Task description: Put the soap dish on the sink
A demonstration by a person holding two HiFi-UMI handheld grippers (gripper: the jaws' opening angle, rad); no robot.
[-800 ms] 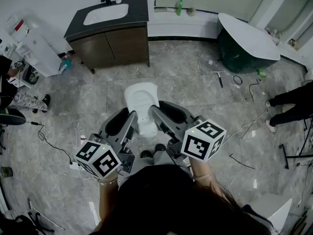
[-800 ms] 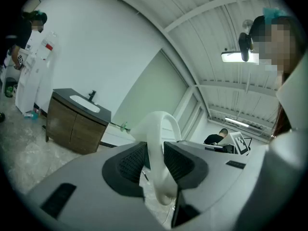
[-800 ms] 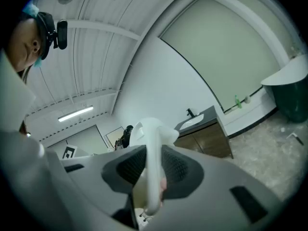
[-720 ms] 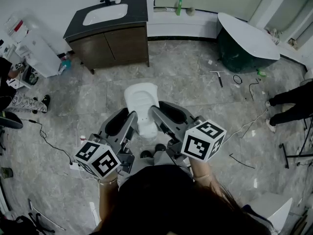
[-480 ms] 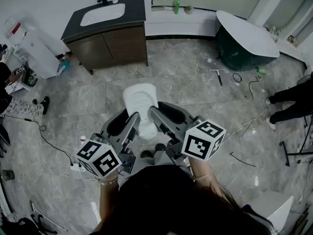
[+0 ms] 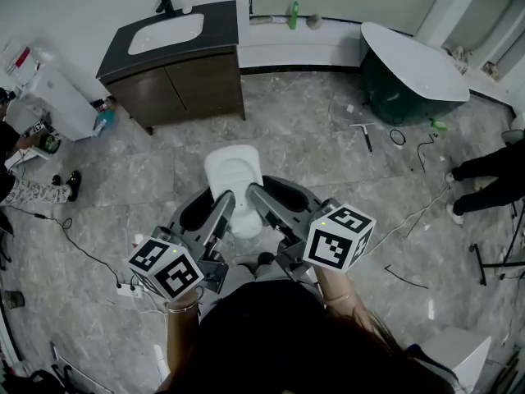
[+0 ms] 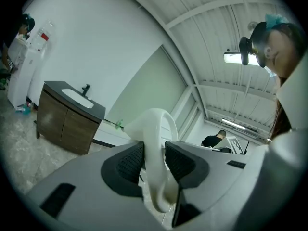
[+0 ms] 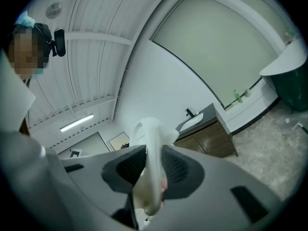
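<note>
The white soap dish (image 6: 234,173) hangs over the floor in front of me, held from both sides. My left gripper (image 6: 220,207) is shut on its left rim and my right gripper (image 6: 261,202) is shut on its right rim. In the left gripper view the soap dish (image 7: 155,138) stands edge-on between the ribbed pads (image 7: 130,162). The right gripper view shows the soap dish (image 8: 153,146) pinched the same way. The sink (image 6: 167,33), a white basin in a dark counter on a brown cabinet, stands far ahead at the upper left; sink (image 7: 77,96), sink (image 8: 196,121).
A black tap (image 6: 164,3) stands behind the basin. A white water dispenser (image 6: 51,89) is left of the cabinet. A dark tub with a white lid (image 6: 410,64) sits at the upper right. Cables (image 6: 74,240) and bits of debris lie on the grey tiled floor. A person's legs (image 6: 488,179) show at the right edge.
The sink cabinet has drifted slightly up and left in the head view. Both grippers keep the same hold on the soap dish.
</note>
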